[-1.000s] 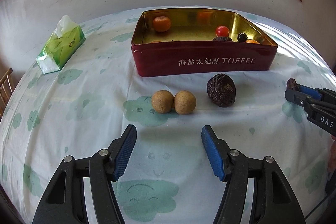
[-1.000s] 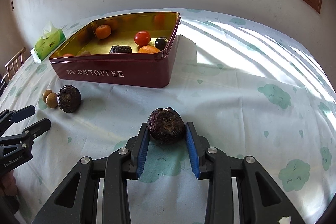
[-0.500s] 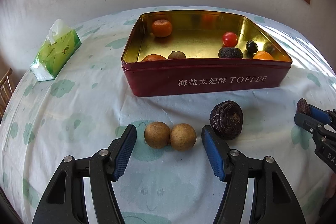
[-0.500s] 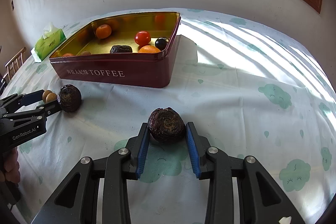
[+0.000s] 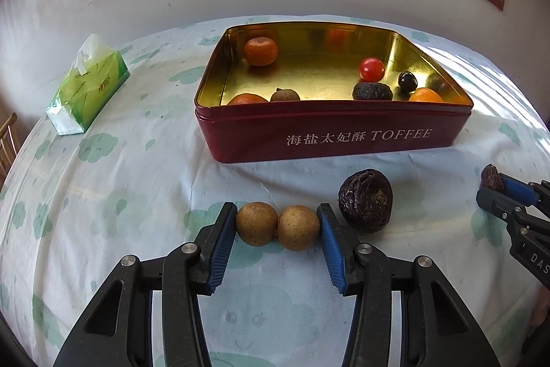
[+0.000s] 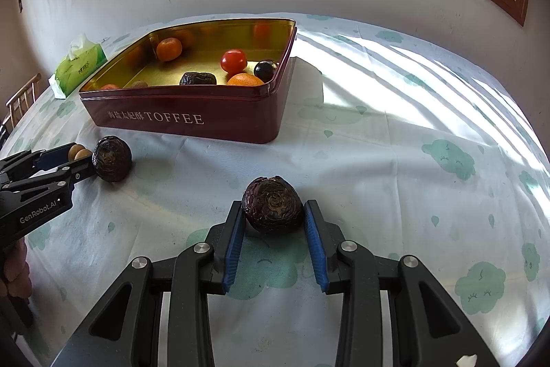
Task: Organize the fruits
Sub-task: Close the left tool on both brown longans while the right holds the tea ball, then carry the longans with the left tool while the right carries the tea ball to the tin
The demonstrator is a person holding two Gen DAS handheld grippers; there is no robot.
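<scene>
Change: left tongs (image 5: 276, 227) have moved forward and just closed onto the two longans (image 5: 277, 228), which earlier lay ahead of spread jaws.
Meaning: pickup looks ready; toffee tin (image 5: 330, 140) awaits.
Right tongs (image 6: 273, 219): pinching a wrinkled passion fruit (image 6: 272, 210) on the table (image 6: 395, 160).
Position: second passion fruit (image 5: 365, 201) just beside the left tongs.

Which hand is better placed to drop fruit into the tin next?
Right, probably. The right gripper is shut on one wrinkled dark purple fruit. The left gripper has just been closing around two round tan fruits, a shakier pair. The red toffee tin lies ahead of both.
</scene>
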